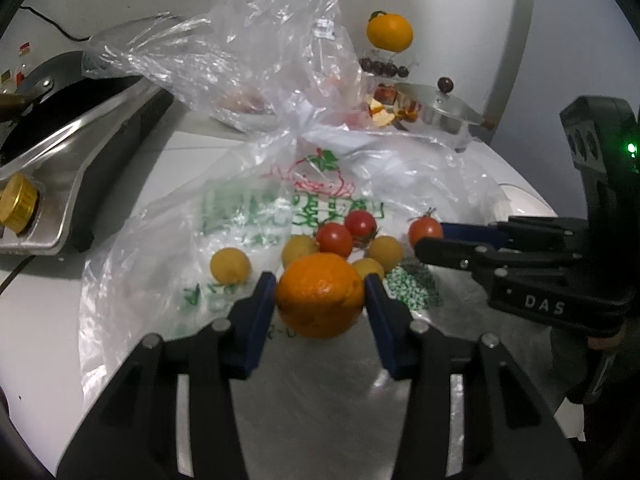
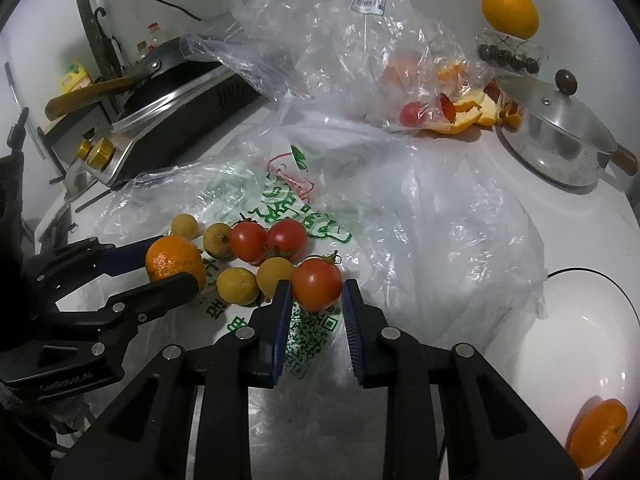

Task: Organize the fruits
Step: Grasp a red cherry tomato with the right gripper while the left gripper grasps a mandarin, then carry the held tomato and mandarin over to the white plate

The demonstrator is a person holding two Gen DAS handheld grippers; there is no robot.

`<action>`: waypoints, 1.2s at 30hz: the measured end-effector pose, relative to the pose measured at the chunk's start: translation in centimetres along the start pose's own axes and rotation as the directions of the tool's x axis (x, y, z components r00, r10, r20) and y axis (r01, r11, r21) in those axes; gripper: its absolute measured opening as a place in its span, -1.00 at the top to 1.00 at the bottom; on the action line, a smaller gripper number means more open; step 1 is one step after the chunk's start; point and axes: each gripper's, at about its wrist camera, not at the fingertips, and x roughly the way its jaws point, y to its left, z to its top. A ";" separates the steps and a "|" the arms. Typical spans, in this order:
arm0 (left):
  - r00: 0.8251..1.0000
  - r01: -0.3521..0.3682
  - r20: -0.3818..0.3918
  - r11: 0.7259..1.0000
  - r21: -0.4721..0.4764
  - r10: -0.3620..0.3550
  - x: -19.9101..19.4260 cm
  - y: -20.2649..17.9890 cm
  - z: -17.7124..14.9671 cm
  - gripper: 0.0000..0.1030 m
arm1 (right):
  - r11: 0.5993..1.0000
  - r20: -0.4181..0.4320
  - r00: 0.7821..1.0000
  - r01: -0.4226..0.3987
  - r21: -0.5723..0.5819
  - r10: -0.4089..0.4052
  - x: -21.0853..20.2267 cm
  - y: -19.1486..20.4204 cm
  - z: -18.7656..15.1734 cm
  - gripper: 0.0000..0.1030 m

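Note:
My left gripper is shut on an orange, its blue pads pressing both sides just above a printed plastic bag. The right wrist view shows the same orange at the left. My right gripper is shut on a red tomato with a green stem. The left wrist view shows that tomato at the tip of the right gripper. Between the two grips, two more red tomatoes and several small yellow fruits lie on the bag.
A white bowl at the lower right holds another orange. A lidded steel pot stands at the back right, behind it an orange on a clear box. A gas stove with a pan sits left. Crumpled clear bags with peels lie behind.

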 end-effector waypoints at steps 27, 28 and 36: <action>0.998 0.003 0.063 1.000 0.009 -0.004 -4.9 -3.6 -0.3 0.10 | 1.000 0.103 0.995 0.014 -0.013 -0.013 -7.4 0.1 -2.1 0.47; 0.998 0.003 0.063 1.000 0.010 -0.003 -5.0 -3.8 -0.3 0.10 | 1.000 0.108 0.994 0.015 -0.009 -0.014 -7.7 -0.1 -2.3 0.47; 0.998 -0.008 0.067 0.999 0.034 0.006 -5.8 -6.0 -0.3 0.10 | 1.000 0.142 0.990 0.017 0.007 -0.018 -9.6 -1.5 -3.3 0.47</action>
